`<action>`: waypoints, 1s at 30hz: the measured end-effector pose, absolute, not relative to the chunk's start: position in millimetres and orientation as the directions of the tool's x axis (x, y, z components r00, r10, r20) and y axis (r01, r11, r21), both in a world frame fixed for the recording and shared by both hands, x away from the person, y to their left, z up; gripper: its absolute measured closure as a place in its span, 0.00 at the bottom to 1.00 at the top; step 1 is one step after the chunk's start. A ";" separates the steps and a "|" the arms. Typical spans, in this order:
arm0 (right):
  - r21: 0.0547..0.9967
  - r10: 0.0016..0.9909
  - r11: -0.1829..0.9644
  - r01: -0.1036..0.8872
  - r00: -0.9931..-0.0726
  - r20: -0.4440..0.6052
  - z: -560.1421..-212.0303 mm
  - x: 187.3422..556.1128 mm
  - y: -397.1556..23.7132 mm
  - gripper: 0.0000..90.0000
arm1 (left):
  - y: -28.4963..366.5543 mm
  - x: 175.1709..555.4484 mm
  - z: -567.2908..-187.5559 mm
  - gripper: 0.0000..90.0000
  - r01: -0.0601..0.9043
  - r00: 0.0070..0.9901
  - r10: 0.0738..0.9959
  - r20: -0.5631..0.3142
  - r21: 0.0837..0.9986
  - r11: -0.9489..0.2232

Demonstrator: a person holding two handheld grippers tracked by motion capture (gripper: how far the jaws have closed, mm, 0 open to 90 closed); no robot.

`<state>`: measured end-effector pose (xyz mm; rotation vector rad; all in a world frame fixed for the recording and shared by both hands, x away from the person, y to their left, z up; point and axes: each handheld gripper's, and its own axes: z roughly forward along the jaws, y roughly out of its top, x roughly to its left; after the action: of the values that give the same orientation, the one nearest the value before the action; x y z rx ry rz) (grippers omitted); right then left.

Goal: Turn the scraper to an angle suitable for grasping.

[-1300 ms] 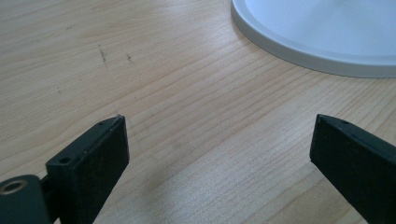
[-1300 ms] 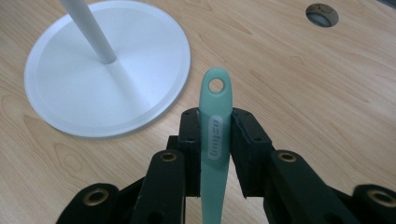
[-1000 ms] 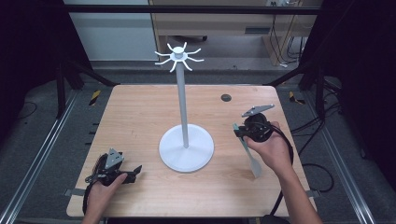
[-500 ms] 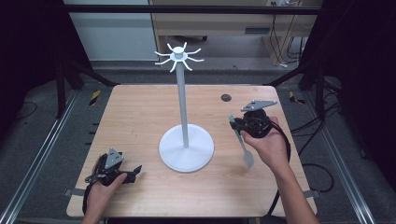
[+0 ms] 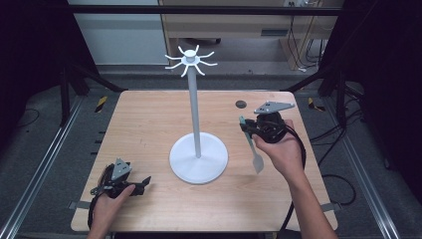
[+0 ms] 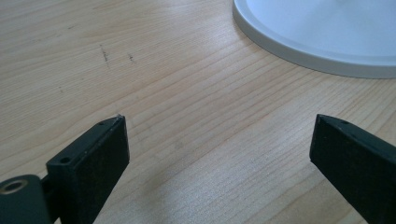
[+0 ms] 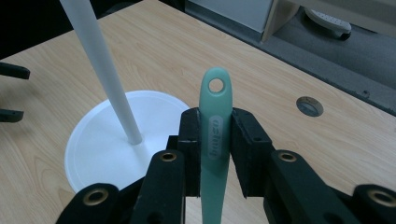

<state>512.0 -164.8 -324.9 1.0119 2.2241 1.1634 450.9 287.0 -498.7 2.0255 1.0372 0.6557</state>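
Right gripper (image 5: 247,127) clamps spatula (image 5: 251,147), clear of stand (image 5: 198,158)

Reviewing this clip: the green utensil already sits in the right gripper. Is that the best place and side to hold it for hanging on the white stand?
Probably yes. The right gripper clamps the utensil on the flat sides of its slim handle, just below the hanging hole, which stays free above the fingers. Its wide end hangs below. Gripping from the sides suits the narrow handle, and leaves the hole open for a hook on the stand.
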 end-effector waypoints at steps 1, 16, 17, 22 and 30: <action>0.831 0.767 0.381 0.405 -0.640 -0.040 -324.9 512.0 -164.8 0.83 | 287.0 450.9 -498.7 0.05 0.449 0.539 0.836 0.100 0.806 -0.386; 0.867 0.767 0.353 0.351 -0.640 -0.054 -306.2 512.4 -157.9 0.83 | 287.3 450.8 -498.6 0.05 0.448 0.538 0.837 0.101 0.806 -0.386; 0.871 0.766 0.351 0.344 -0.640 -0.056 -303.8 512.2 -156.8 0.83 | 287.4 450.9 -498.7 0.05 0.449 0.538 0.837 0.101 0.805 -0.386; 0.883 0.765 0.334 0.330 -0.642 -0.050 -297.9 512.6 -154.7 0.83 | 287.7 451.0 -498.6 0.05 0.449 0.537 0.838 0.100 0.807 -0.384; 0.901 0.766 0.309 0.305 -0.641 -0.045 -286.7 511.9 -150.7 0.83 | 288.0 451.3 -498.6 0.05 0.449 0.537 0.837 0.101 0.806 -0.385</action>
<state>511.9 -150.7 -286.7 0.9483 2.1086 1.2972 451.3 288.0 -498.6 2.0238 1.0391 0.6582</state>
